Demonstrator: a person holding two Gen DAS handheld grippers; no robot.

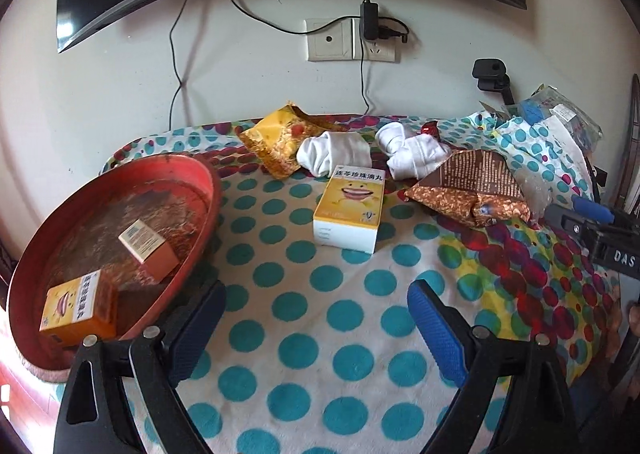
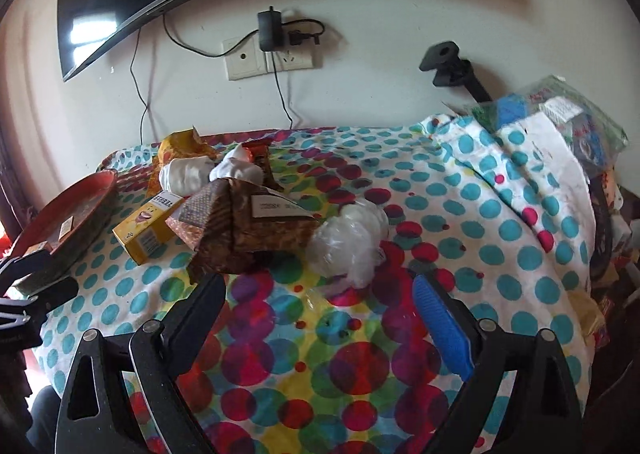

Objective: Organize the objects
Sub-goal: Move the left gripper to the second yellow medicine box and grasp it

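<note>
Yellow-and-white medicine box [image 1: 349,210] standing on the polka-dot blanket [image 1: 320,334] covering the surface, just ahead of the left gripper [image 1: 316,330], jaws wide apart, nothing between. Red tray [image 1: 192,182] at left holding a small tan box [image 1: 149,250] and an orange box [image 1: 78,308]. Behind: yellow snack bag [image 1: 276,140], two rolled white socks [image 1: 334,158], brown wrapper [image 1: 472,186]. Right gripper [image 2: 320,328] spread open, empty, near a crumpled clear plastic bag [image 2: 352,238].

A polka-dot blanket [image 1: 320,314] carries a red tray [image 1: 192,182], a yellow box [image 1: 350,210], snack bags [image 1: 464,190] and white socks [image 1: 336,158].
</note>
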